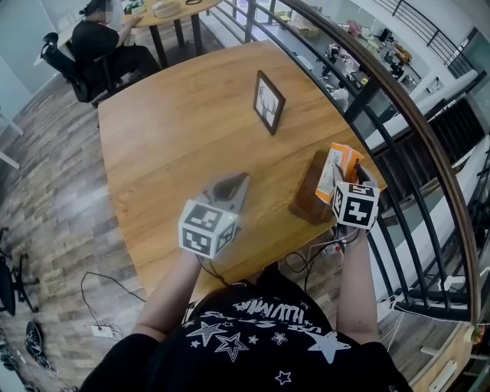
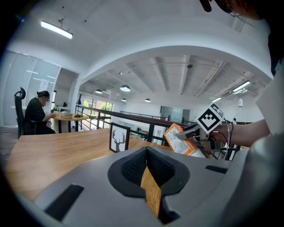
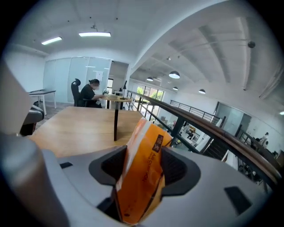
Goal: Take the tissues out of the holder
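At the near edge of the table (image 1: 176, 130): two grippers. Left gripper (image 2: 147, 155): jaws together, nothing between. Right gripper (image 3: 144, 155), by the near right corner: clamped on one orange tissue pack (image 1: 344, 155), held over one brown holder (image 1: 310, 195) standing at the right edge. Toward the middle: one picture frame (image 1: 269, 102), upright. Beyond the far edge: one seated person (image 1: 96, 42) at a second table (image 1: 164, 11).
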The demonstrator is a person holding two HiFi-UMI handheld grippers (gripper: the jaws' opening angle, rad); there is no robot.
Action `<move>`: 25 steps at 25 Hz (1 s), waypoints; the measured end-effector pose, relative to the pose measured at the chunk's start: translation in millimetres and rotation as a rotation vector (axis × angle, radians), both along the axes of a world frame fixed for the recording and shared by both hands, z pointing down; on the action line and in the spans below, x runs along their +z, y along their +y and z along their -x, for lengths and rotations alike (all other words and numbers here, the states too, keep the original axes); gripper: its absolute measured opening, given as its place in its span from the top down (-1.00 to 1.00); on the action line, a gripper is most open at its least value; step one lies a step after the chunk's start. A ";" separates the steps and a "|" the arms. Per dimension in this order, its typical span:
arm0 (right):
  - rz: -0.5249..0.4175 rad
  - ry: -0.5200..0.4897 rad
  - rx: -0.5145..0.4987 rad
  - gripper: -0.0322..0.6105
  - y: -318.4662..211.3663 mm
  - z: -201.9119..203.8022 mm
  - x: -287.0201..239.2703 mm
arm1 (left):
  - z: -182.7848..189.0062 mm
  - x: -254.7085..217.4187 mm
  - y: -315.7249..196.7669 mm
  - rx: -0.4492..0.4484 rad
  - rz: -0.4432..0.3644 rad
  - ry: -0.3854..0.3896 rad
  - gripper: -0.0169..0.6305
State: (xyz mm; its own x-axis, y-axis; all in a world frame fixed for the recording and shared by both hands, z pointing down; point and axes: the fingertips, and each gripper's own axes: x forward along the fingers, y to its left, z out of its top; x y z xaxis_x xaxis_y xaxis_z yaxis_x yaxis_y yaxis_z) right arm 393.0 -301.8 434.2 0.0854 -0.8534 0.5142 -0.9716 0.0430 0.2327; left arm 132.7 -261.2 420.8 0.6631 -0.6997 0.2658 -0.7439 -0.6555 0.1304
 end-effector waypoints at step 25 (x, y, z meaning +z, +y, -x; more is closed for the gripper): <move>-0.354 -0.663 0.121 0.16 123.5 26.3 -38.9 | 19.2 -2.7 55.5 0.111 -0.007 0.010 0.91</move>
